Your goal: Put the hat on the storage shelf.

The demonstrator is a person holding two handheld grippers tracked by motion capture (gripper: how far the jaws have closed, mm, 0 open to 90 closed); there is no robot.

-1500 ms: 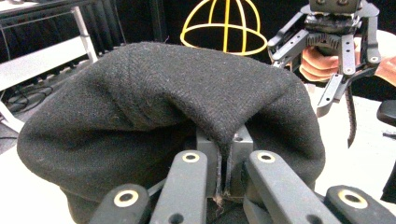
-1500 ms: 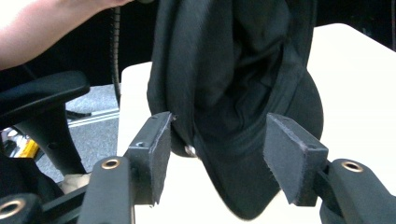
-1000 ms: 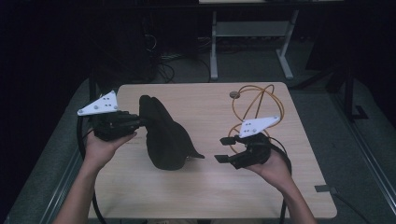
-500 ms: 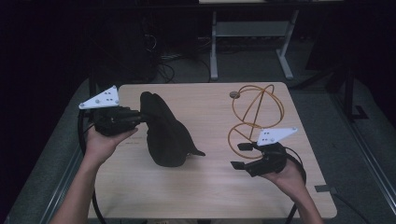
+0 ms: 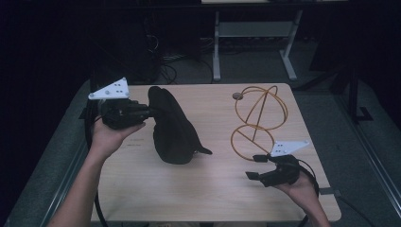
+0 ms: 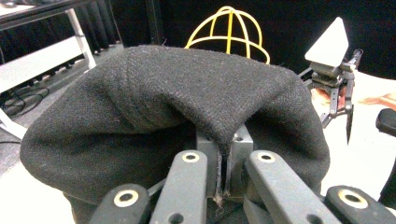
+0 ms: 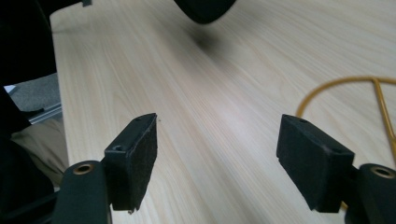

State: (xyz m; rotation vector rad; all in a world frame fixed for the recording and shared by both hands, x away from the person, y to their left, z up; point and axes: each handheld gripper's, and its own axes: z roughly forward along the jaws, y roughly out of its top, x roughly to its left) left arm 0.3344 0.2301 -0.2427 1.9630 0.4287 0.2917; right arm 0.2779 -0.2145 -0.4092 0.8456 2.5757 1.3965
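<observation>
Black woollen cap [image 5: 172,127], herringbone weave, held up at the left-centre of the wooden surface [image 5: 208,189]; its lower end hangs close to the boards, contact not clear. Short brim tip points toward the right tool. Left tool [image 5: 144,111] grips the cap's upper edge: in the left gripper view a fold of the cloth [image 6: 187,107] is pinched between the two jaws, which stand pressed nearly together with only fabric between them. The cap bulges over and around the jaws there. Right tool [image 5: 255,166] sits low near the front right of the surface, well apart from the cap, held in the person's right hand [image 5: 302,187]. Its jaws have just been opening and stand wide; in the right gripper view the two black pads [image 7: 135,158] frame bare wood grain, nothing between them. Orange wire frame [image 5: 257,120], dome-shaped with a ring base, lies on the right half of the surface, just beyond the right tool; part of its ring [image 7: 345,93] shows beside the right-hand pad. A small dark round thing [image 5: 237,96] lies by the frame's far side, too small to identify.
</observation>
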